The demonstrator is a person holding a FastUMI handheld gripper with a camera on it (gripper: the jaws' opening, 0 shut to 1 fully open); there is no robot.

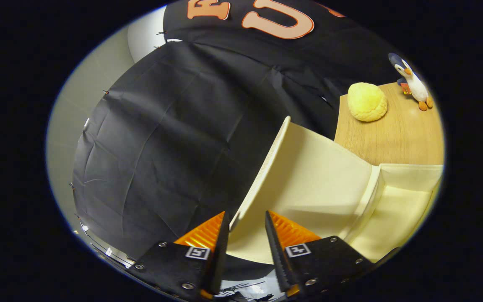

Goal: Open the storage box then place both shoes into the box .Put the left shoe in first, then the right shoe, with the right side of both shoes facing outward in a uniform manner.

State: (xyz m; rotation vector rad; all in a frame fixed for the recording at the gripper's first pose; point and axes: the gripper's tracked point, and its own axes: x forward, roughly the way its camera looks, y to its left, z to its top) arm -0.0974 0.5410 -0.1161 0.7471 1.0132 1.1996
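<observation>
The cream fabric storage box [405, 209] lies just beyond my fingers to the right, its inside showing. Its lid [308, 176] is swung up and stands tilted, hinged along the box's near wall. The lid's free corner sits between my two fingers. One finger is against its outer rim [262, 172] and the other lies over its inner face. My gripper [245, 218] is shut on that lid corner.
The box stands on a wooden table [392, 138]. A round yellow plush [367, 102] and a small penguin toy [413, 82] sit at the table's far side beyond the box. Black cloth walls the booth beyond the lid.
</observation>
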